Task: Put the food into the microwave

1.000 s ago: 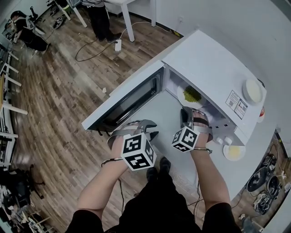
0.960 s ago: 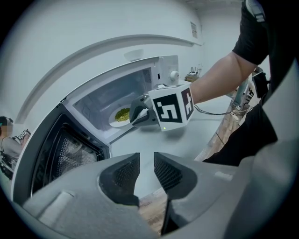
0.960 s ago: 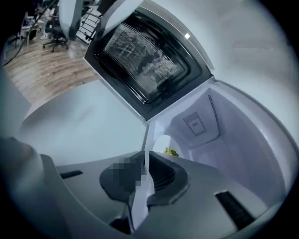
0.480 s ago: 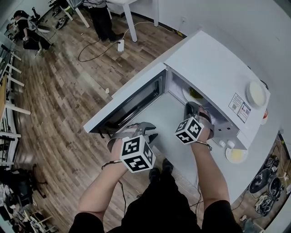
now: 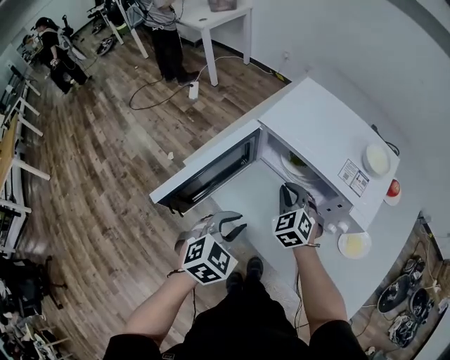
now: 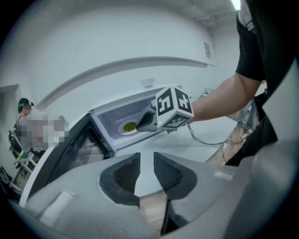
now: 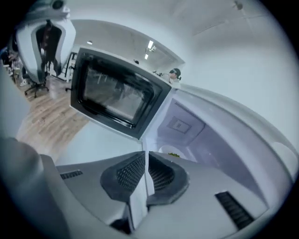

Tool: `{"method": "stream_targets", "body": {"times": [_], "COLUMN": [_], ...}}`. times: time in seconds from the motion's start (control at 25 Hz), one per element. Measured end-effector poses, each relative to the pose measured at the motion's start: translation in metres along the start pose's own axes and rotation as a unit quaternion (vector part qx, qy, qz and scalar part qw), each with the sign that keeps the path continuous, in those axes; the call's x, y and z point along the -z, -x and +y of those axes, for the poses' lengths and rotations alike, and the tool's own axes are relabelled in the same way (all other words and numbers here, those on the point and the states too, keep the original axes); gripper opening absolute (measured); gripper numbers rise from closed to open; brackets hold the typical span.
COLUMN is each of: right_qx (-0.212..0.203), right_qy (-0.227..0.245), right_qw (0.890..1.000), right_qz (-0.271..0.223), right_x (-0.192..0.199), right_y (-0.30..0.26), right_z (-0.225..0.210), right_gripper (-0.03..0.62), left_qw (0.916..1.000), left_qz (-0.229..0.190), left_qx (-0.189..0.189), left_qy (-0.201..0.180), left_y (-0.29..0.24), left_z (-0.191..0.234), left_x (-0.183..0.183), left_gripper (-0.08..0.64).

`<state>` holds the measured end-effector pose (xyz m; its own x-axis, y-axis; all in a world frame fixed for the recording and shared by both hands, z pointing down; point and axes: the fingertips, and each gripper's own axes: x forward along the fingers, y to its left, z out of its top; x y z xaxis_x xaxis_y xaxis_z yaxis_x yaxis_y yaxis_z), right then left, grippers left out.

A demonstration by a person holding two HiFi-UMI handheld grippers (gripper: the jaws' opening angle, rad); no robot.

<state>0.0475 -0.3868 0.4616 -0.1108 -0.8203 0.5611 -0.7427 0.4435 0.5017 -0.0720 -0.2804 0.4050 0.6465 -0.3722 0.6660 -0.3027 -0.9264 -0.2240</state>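
A white plate of green food [image 5: 298,164] lies inside the open microwave [image 5: 323,126], on its floor; the left gripper view shows the plate [image 6: 129,126] too, and its rim [image 7: 172,152] peeks over my right jaws. The microwave door [image 5: 211,174] hangs wide open to the left. My right gripper [image 5: 289,193] is just outside the oven's mouth, jaws together and holding nothing. My left gripper [image 5: 228,223] hovers in front of the door's lower edge, jaws a little apart and empty.
The microwave stands on a white counter [image 5: 261,205]. A pale dish [image 5: 377,159] rests on the oven's top, another dish [image 5: 354,245] and a red object [image 5: 394,188] on the counter to the right. People stand by a white table [image 5: 211,14] across the wooden floor.
My right gripper has drawn back out of the microwave's mouth and its jaws have come together; the plate stays inside. My head and left gripper have also moved back.
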Motion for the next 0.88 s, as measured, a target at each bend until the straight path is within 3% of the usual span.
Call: {"method": "stream_targets", "body": {"times": [0.24,0.48,0.72,0.88], "right_qx": [-0.069,-0.072,-0.078,-0.088], "right_qy": [-0.096,-0.138,-0.205,-0.247], "right_qw": [0.991,0.982,0.963,0.947], "right_qz": [-0.066,-0.109,-0.154,-0.183], "right_x": [-0.025,-0.044,-0.045,-0.031], "right_y": [0.122,0.231,0.306,0.347], "right_z": [0.025,0.033,0.041,0.049], "right_gripper": [0.031,0.031,0.031,0.031], "left_qw": [0.9889,0.9658,0.9518,0.95], "left_qz": [-0.128,-0.234,-0.26,-0.261], "left_qx": [0.0,-0.007,0.004,0.015], "left_qy": [0.075,0.112,0.163,0.171], "left_y": [0.081,0.144,0.161,0.161], "left_z": [-0.04,-0.056,-0.08,-0.111], "left_x": [-0.029,-0.058,-0.059,-0.069], "left_gripper": [0.066,0.037,0.018,0.009]}}
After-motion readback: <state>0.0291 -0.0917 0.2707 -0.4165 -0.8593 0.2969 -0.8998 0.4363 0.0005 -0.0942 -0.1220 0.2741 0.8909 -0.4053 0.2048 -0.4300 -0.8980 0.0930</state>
